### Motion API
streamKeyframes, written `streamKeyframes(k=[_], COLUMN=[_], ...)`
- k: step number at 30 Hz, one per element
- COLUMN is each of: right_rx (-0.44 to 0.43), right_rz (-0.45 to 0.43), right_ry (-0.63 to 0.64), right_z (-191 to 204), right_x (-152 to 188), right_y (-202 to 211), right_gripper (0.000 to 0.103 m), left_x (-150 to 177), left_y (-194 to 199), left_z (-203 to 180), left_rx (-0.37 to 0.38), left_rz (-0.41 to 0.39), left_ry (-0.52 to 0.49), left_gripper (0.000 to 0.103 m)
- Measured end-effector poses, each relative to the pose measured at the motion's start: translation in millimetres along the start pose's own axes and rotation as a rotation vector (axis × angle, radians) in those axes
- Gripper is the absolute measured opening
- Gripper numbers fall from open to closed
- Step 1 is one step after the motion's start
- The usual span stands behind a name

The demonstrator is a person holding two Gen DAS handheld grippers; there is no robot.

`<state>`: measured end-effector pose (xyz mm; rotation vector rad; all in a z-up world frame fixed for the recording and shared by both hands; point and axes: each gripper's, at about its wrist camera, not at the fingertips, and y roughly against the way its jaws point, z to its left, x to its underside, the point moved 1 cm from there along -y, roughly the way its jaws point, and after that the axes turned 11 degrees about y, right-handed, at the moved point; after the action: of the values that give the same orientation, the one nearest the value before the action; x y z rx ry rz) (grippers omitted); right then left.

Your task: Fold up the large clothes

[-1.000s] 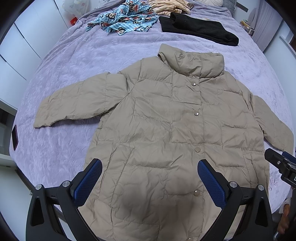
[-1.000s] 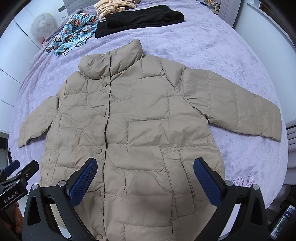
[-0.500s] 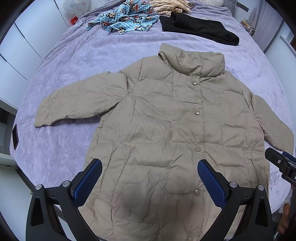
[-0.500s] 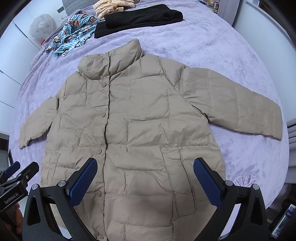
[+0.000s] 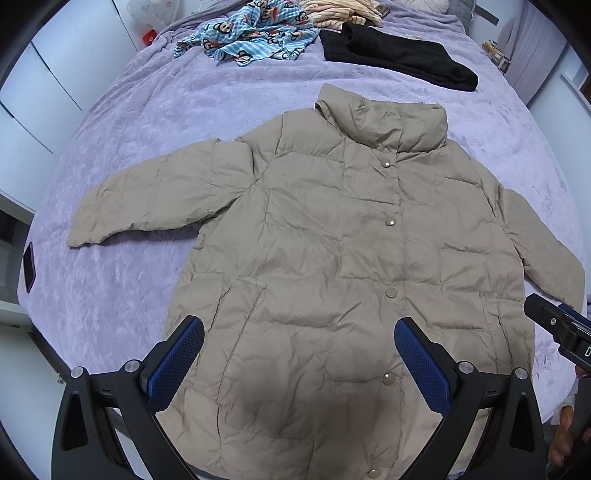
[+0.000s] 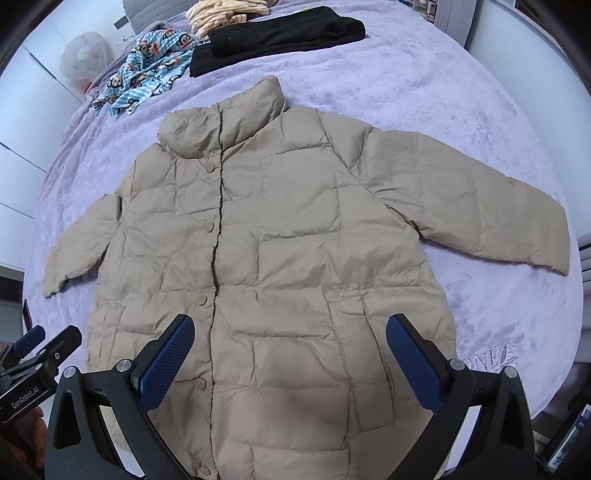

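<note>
A beige quilted puffer jacket point(image 5: 332, 266) lies flat and buttoned on a purple bed, collar away from me, both sleeves spread out; it also shows in the right wrist view point(image 6: 280, 258). My left gripper point(image 5: 299, 350) is open and empty, hovering above the jacket's lower hem area. My right gripper point(image 6: 290, 350) is open and empty, also above the lower front of the jacket. Each gripper shows at the edge of the other's view: the right one point(image 5: 557, 328) and the left one point(image 6: 33, 354).
The purple bedspread point(image 5: 147, 122) covers the bed. At the far end lie a black folded garment point(image 5: 395, 59), a blue monkey-print cloth point(image 5: 251, 33) and a striped beige garment point(image 5: 340, 11). A dark phone point(image 5: 28, 266) lies near the bed's left edge. White cabinets stand at left.
Both views shift slightly; the grippers have eased a little over the jacket. The jacket has not moved and both grippers stay open.
</note>
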<state>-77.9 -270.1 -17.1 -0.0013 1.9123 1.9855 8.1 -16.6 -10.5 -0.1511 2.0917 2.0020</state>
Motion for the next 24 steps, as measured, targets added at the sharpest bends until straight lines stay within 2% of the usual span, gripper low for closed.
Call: streamKeyframes(k=[3, 11, 15, 19, 24], right_rx=[-0.012, -0.068, -0.068, -0.109, -0.078], right_rz=[-0.007, -0.042, -0.051, -0.081, -0.03], right_ry=[0.0, 0.036, 0.067, 0.053, 0.018], right_z=[0.5, 5.5, 16.7, 33.4, 69.4], right_x=[0.6, 3.6, 6.9, 11.1, 12.9], right_y=[0.1, 1.8, 4.8, 2.8, -15.1], right_gripper=[0.103, 0.103, 0.103, 0.103, 0.103], left_x=[-0.1, 0.5, -1.2, -5.8, -21.3], left_y=[1.5, -3.0, -11.3, -20.6, -41.6], left_z=[-0.4, 9.5, 28.3, 54.9, 93.2], left_rx=[0.02, -0.003, 0.039, 0.092, 0.106], left_rz=[0.006, 0.009, 0.043, 0.069, 0.086], left_ry=[0.01, 0.043, 0.063, 0.083, 0.086], left_gripper=[0.103, 0.103, 0.103, 0.103, 0.103])
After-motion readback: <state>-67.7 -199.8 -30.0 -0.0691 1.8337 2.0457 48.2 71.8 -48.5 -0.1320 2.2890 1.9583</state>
